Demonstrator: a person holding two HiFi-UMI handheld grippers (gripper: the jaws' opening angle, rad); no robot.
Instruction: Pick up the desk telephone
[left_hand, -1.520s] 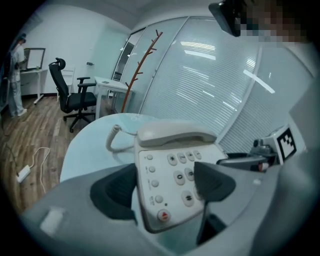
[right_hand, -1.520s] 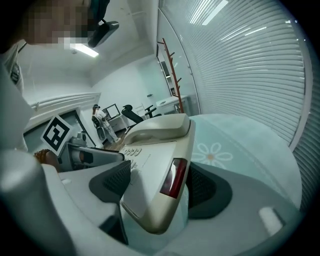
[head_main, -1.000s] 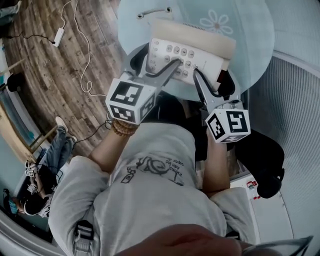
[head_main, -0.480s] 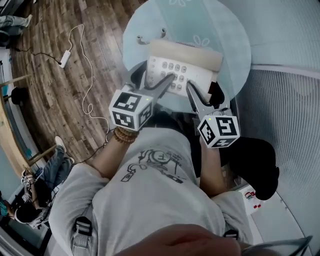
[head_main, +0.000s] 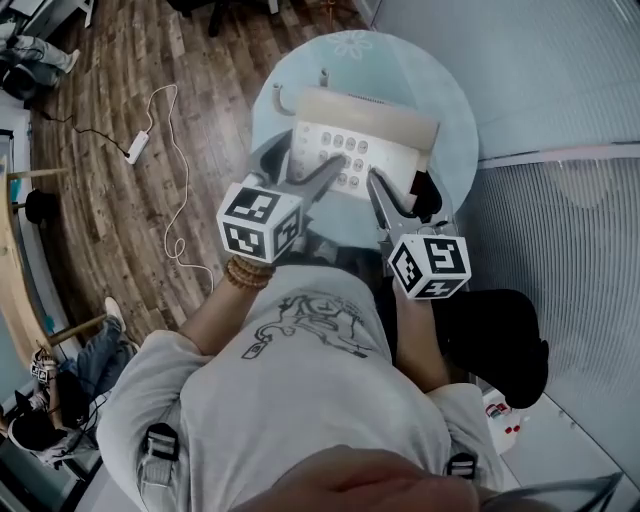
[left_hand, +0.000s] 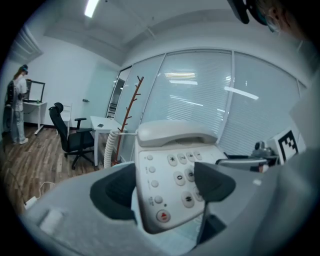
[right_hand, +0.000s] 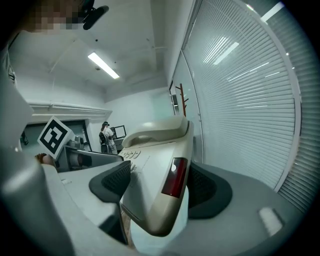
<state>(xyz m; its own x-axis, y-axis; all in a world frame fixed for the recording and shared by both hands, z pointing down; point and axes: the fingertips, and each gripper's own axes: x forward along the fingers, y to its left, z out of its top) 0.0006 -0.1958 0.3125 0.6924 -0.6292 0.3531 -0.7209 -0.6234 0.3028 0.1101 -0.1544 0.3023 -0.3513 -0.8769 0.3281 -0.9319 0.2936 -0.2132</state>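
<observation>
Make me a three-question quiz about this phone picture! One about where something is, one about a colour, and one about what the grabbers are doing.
1. Where is the handset?
A. On the floor
B. On top of the desk telephone, at its far end
C. Hanging down by its cord

2. What colour is the desk telephone?
A. Black
B. Blue
C. Creamy white

3. What are the left gripper and the right gripper doing?
A. Both have their jaws shut on the desk telephone
B. Both are open and empty
C. Only one is holding it

Answers: 1 B, the handset rests across the top of the desk telephone. 2 C, its body looks creamy white in every view. 3 A, each gripper view shows the desk telephone clamped between that gripper's jaws.
</observation>
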